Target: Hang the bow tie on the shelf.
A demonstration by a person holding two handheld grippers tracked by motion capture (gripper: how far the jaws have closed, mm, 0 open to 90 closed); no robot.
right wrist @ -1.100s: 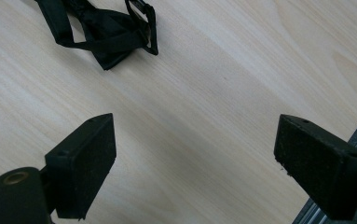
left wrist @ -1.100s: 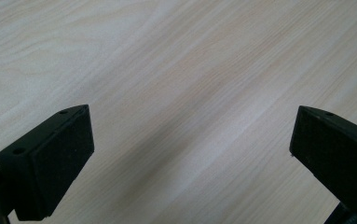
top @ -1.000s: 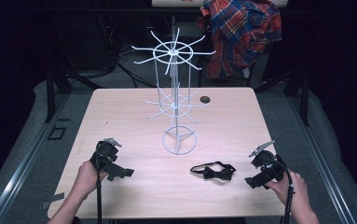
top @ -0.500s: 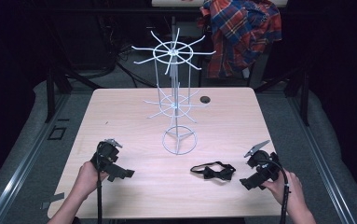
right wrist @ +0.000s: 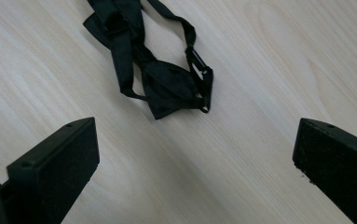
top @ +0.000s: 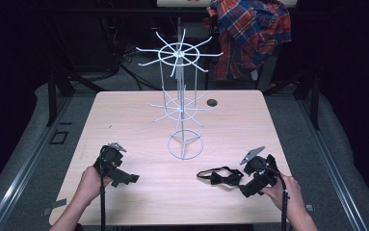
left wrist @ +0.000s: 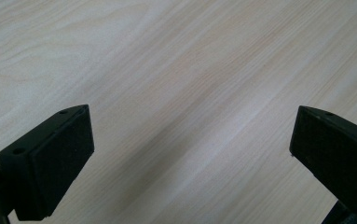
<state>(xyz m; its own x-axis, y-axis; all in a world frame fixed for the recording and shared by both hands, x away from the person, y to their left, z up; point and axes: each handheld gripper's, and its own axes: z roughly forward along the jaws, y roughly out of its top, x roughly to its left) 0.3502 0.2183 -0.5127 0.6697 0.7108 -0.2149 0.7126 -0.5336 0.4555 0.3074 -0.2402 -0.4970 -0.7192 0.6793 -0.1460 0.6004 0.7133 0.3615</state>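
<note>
Right claw [top: 246, 186] has slid in across the worktop [top: 138, 110] toward the bow tie [top: 219, 176] since the earlier frames, and its jaws have just been opening with nothing between them; left claw [top: 124, 177] hasn't budged.

High view: bow tie lies flat near the front right of the worktop, just beside the right claw, well apart from the white wire rack [top: 182, 96] standing in the middle. Looks like the reach-in before the pick-up, I'd guess with a rack arm as the goal.

Left gripper view: left claw [left wrist: 192, 154] spread wide over bare wood, holding nothing.

Right gripper view: right claw [right wrist: 195, 158] wide apart too, bow tie [right wrist: 164, 81] lying just ahead of the jaws, not touched yet. It's black fabric, knot bunched up, thin strap looped loosely around it with what might be a small clasp, hard to tell. Next move probably needs the jaws brought over the thick knot rather than the floppy strap, then closed.
</note>
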